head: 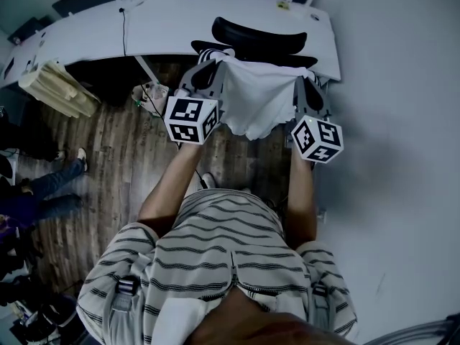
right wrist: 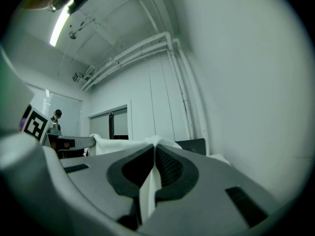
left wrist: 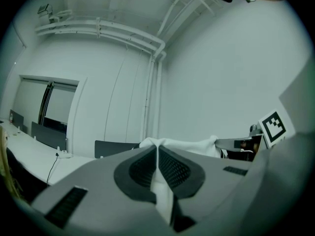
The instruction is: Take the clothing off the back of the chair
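Note:
A white garment (head: 257, 98) hangs stretched between my two grippers, in front of a black chair back (head: 259, 33) that stands by the desk. My left gripper (head: 216, 65) is shut on the garment's left top corner, and white cloth (left wrist: 158, 181) shows pinched between its pads. My right gripper (head: 300, 79) is shut on the right top corner, with cloth (right wrist: 147, 183) squeezed between its pads too. In both gripper views the top hem (left wrist: 184, 145) runs across to the other gripper. The garment's lower edge droops free above the floor.
A long white desk (head: 165, 24) curves across the back, with a cable (head: 123, 27) on it. A pale folded thing (head: 57, 88) lies under the desk at the left. People's legs and shoes (head: 50, 182) stand at the left edge. A grey wall (head: 402, 121) fills the right.

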Motion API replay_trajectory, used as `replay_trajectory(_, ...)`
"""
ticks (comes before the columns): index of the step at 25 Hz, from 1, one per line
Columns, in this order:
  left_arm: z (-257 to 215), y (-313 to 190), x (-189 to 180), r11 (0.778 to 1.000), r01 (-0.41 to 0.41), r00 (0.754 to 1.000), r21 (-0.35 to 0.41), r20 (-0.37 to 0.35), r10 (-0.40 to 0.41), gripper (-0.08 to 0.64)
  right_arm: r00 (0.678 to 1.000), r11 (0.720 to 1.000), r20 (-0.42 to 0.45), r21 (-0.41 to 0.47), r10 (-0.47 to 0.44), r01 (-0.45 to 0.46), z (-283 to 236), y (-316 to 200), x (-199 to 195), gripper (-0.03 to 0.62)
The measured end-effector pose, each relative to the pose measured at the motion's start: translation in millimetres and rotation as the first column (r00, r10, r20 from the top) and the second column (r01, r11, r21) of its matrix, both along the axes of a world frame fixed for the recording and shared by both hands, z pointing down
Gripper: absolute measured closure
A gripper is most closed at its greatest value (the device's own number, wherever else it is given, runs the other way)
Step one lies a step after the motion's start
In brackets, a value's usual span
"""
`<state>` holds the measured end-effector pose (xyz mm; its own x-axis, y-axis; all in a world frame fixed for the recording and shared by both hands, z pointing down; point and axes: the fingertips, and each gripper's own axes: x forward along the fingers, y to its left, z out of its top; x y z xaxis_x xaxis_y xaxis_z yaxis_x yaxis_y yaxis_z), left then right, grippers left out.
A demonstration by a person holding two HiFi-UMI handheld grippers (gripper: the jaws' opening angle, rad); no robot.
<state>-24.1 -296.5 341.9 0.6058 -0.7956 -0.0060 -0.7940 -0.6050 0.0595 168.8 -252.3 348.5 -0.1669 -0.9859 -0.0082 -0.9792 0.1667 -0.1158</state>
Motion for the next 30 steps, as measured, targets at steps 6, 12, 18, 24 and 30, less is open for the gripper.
replay_trajectory(6, 12.6, 8.5, -2.2, 1.0, 0.01, 1.0, -0.007, 0.006, -0.01, 0.531, 1.0, 1.0, 0.005, -0.012, -0.005, 0.005, 11.7, 6.6, -3.3, 0.563)
replay_trajectory(12, 23.4, 13.7, -5.4, 1.0, 0.008, 1.0, -0.025, 0.007, -0.008, 0.531, 1.0, 1.0, 0.002, -0.026, -0.008, 0.008, 22.6, 12.1, -7.2, 0.563)
replay_trajectory(18, 32.7, 18.9, -5.9, 0.999, 0.013, 1.0, -0.038, 0.012, -0.012, 0.531, 1.0, 0.999, 0.008, -0.039, -0.01, 0.011, 32.4, 17.3, -8.7, 0.563)
replay_trajectory(24, 42.4, 25.9, -8.4, 0.999, 0.017, 1.0, -0.046, 0.021, -0.016, 0.531, 1.0, 0.999, 0.017, -0.047, -0.017, 0.018, 42.4, 23.1, -11.8, 0.563)
replay_trajectory(30, 52.2, 31.5, -10.1, 0.998, 0.014, 1.0, -0.053, 0.023, -0.013, 0.531, 0.999, 0.998, 0.024, -0.061, -0.024, 0.026, 55.1, 28.2, -15.4, 0.563)
